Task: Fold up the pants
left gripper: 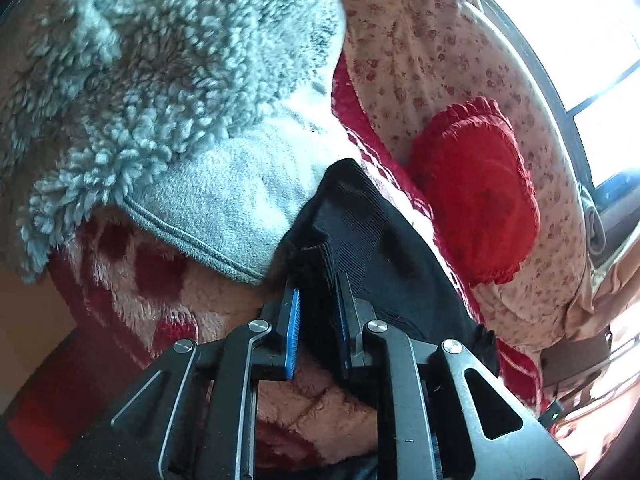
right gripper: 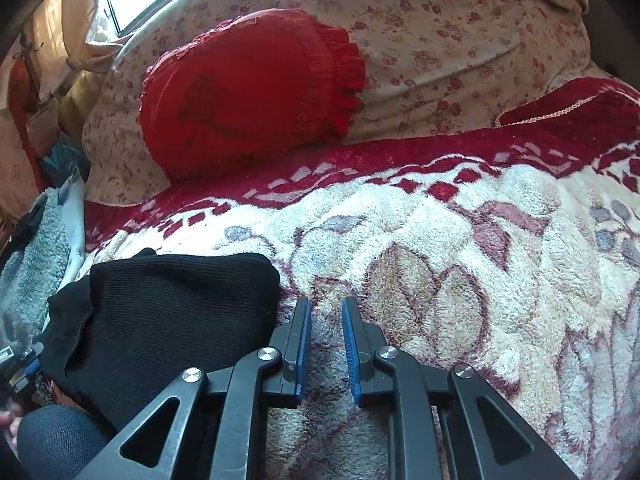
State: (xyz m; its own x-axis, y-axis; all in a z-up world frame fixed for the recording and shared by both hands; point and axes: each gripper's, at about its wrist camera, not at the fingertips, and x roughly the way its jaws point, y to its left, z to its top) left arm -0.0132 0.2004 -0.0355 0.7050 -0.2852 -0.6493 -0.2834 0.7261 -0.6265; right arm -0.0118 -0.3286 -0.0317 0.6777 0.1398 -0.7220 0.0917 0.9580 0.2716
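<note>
Black ribbed pants lie folded in a thick bundle on the plush floral blanket. In the left wrist view the pants run between the blue pads of my left gripper, which is partly closed around a fold of the black cloth. My right gripper is open and empty, just right of the bundle's edge, over the blanket.
A grey fleece garment lies beside the pants at left. A red ruffled pillow rests on a floral sheet at the back. A window is beyond the bed. A denim-clad knee is at lower left.
</note>
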